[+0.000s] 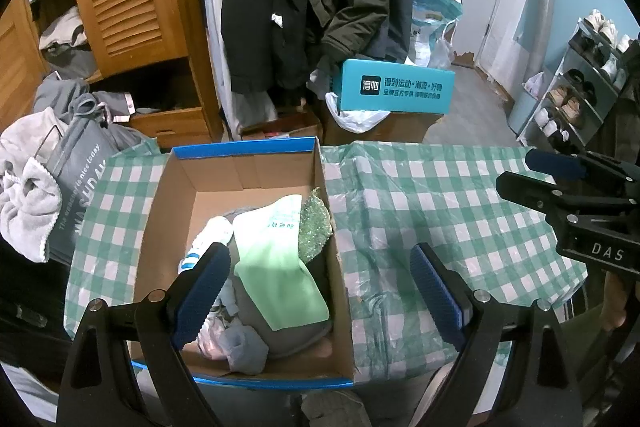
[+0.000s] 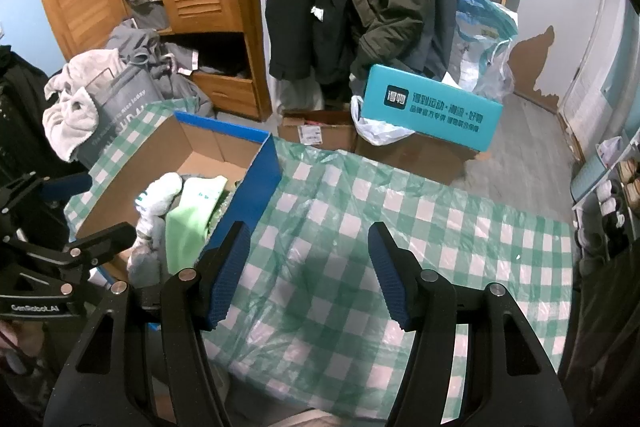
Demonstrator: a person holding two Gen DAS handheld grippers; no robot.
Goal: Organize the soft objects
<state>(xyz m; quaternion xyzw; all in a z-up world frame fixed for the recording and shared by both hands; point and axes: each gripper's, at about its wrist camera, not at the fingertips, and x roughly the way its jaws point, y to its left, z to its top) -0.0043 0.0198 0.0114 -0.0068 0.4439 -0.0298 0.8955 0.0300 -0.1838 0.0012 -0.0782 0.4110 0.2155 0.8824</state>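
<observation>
While both tilt downward, we see left gripper point(image 1: 320, 291) open over cardboard box point(image 1: 240, 183) holding soft items point(image 1: 276, 267); right gripper point(image 2: 308, 273) open, empty, above bare checkered tablecloth point(image 2: 440, 227).

An open cardboard box point(image 1: 248, 183) with blue edges sits on the checked worktop point(image 1: 420, 195). Inside lie heaped soft things: a pale green cloth point(image 1: 276, 267) on top, a glittery green scrubber point(image 1: 316, 227) against the right wall, a white striped sock point(image 1: 208, 239) at left.

Your views: dim cool indoor light, sharp centres, heavy fisheye bending, black vignetted corners, soft shadow on tablecloth point(image 2: 400, 211).
</observation>
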